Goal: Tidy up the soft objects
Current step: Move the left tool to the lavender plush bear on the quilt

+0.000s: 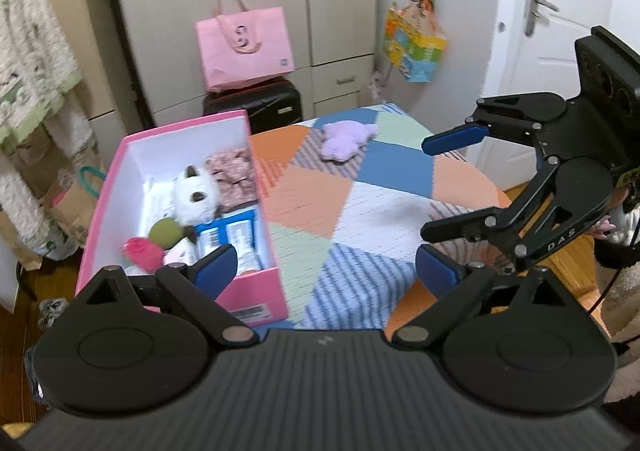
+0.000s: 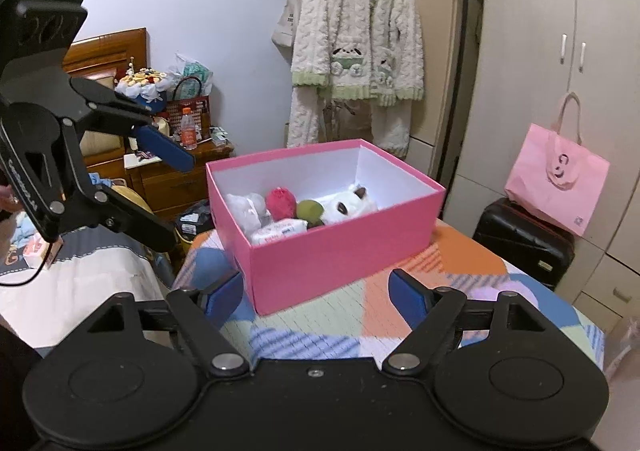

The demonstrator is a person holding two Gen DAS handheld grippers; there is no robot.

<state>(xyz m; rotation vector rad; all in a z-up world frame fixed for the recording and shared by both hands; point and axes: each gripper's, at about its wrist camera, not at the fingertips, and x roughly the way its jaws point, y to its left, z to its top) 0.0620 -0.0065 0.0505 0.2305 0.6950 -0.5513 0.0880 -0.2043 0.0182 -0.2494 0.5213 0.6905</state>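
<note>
A pink box [image 1: 262,293] [image 2: 340,251] stands open on the left of a table with a patchwork cloth [image 1: 360,203]. Inside lie a white plush cat [image 1: 196,195] [image 2: 352,205], a green ball [image 1: 164,231], a pink-red plush [image 1: 142,251] [image 2: 280,201], a floral fabric piece [image 1: 234,179] and tissue packs [image 1: 236,237]. A purple plush [image 1: 346,137] lies on the far part of the cloth. My left gripper [image 1: 324,271] is open and empty above the near table edge. My right gripper [image 2: 316,295] is open and empty, over the table in front of the box; it also shows in the left wrist view [image 1: 426,187].
A pink tote bag [image 1: 244,47] sits on a black suitcase [image 1: 256,107] against white wardrobes behind the table. A colourful bag [image 1: 414,45] hangs by a white door. A fleece robe [image 2: 356,47] hangs near a wooden nightstand [image 2: 180,171]. A bed [image 2: 72,283] lies left.
</note>
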